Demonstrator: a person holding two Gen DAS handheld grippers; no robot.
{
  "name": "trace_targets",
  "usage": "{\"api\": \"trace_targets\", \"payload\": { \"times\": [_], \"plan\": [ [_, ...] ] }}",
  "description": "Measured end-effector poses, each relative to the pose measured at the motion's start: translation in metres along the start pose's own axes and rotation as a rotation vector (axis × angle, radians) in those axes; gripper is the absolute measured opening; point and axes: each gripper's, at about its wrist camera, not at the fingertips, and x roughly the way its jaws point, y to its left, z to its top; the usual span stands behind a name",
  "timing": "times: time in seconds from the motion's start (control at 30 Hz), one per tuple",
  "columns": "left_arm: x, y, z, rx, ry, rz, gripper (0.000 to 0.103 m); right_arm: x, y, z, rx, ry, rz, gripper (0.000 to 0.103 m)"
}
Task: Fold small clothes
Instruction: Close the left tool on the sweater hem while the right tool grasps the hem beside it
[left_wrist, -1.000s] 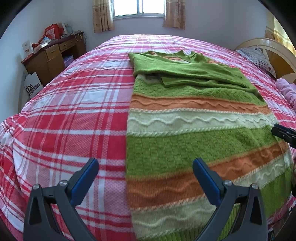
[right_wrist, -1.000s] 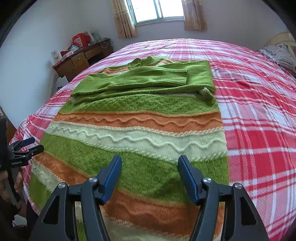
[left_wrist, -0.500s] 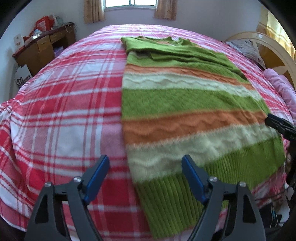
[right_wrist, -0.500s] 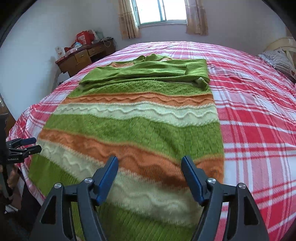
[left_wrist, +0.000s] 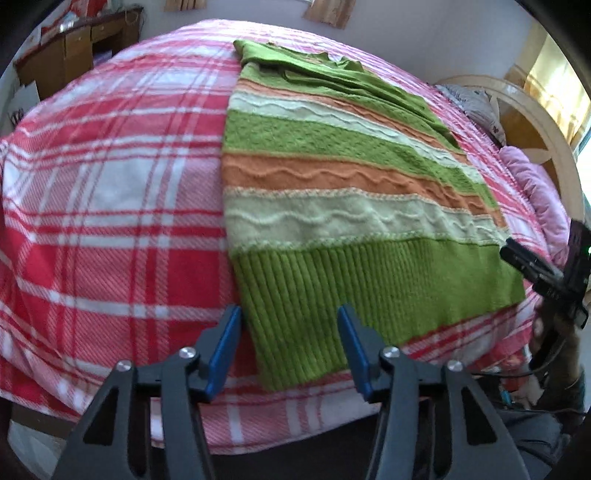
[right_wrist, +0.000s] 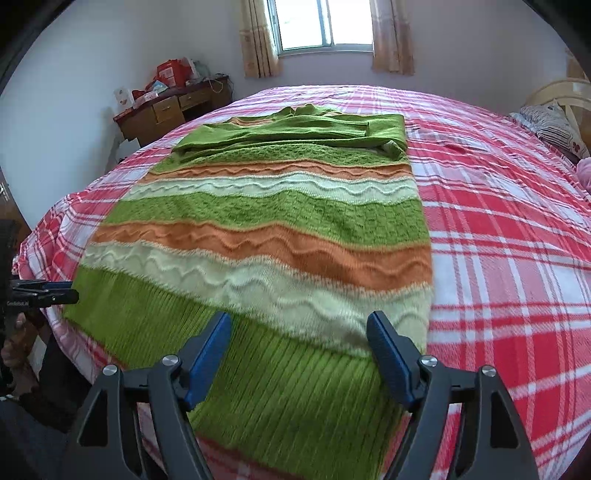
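Note:
A knitted sweater (left_wrist: 332, 221) with green, orange and cream stripes lies flat on the bed, sleeves folded across its far end; it also shows in the right wrist view (right_wrist: 273, 236). My left gripper (left_wrist: 290, 325) is open and empty, just above the near left corner of the ribbed green hem. My right gripper (right_wrist: 299, 328) is open and empty over the hem near its right corner. Each gripper shows in the other's view, the right one (left_wrist: 535, 267) and the left one (right_wrist: 40, 291), beside the hem's corners.
The bed has a red, pink and white plaid cover (right_wrist: 517, 240). A wooden desk (right_wrist: 170, 110) with clutter stands at the far left by the wall. A headboard (left_wrist: 517, 110) and pillows (right_wrist: 554, 125) are at the right. A window (right_wrist: 321, 26) is behind.
Both grippers have drawn back toward the near edge of the bed, from over the sweater's middle stripes to its ribbed hem. The sweater has not moved. Both stay open.

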Motion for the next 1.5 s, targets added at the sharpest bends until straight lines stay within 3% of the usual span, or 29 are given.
{"api": "trace_targets", "payload": {
  "times": [0.13,0.17,0.2,0.47,0.6,0.67,0.77,0.83,1.0,1.13,1.27,1.37,1.5],
  "plan": [
    [0.002,0.002,-0.001,-0.017,-0.003,-0.013,0.053,-0.013,-0.008,-0.006,0.037,-0.014,0.016,0.077],
    [0.001,0.002,-0.002,-0.020,-0.009,-0.011,0.041,-0.018,-0.012,-0.007,0.052,-0.023,0.013,0.077],
    [-0.001,0.002,-0.003,-0.008,-0.019,-0.002,0.009,-0.022,-0.016,-0.009,0.063,-0.030,0.003,0.077],
    [-0.036,0.007,0.005,0.022,-0.098,-0.094,0.008,-0.044,-0.058,-0.036,0.206,-0.029,-0.048,0.076],
    [-0.050,0.012,0.007,0.026,-0.135,-0.112,0.007,-0.050,-0.059,-0.040,0.220,-0.028,-0.018,0.076],
    [-0.047,0.013,0.007,0.024,-0.134,-0.114,0.007,-0.046,-0.055,-0.041,0.233,-0.017,0.040,0.075],
    [-0.029,0.015,0.003,0.015,-0.092,-0.097,0.007,-0.040,-0.044,-0.043,0.200,-0.001,0.050,0.064],
    [-0.022,0.014,0.001,0.006,-0.074,-0.091,0.007,-0.038,-0.037,-0.044,0.166,0.015,0.052,0.052],
    [-0.013,0.019,-0.001,-0.019,-0.061,-0.093,0.007,-0.036,-0.048,-0.047,0.215,0.032,0.093,0.020],
    [-0.016,0.019,-0.001,-0.028,-0.067,-0.102,0.007,-0.038,-0.060,-0.051,0.275,0.019,0.174,0.009],
    [-0.021,0.019,0.000,-0.018,-0.088,-0.104,0.007,-0.046,-0.066,-0.049,0.318,-0.033,0.216,0.008],
    [-0.016,0.019,-0.001,-0.016,-0.078,-0.093,0.007,-0.038,-0.060,-0.050,0.287,0.010,0.191,0.009],
    [-0.012,0.021,-0.001,-0.028,-0.067,-0.091,0.008,-0.037,-0.051,-0.051,0.255,-0.010,0.159,0.020]
  ]
}}
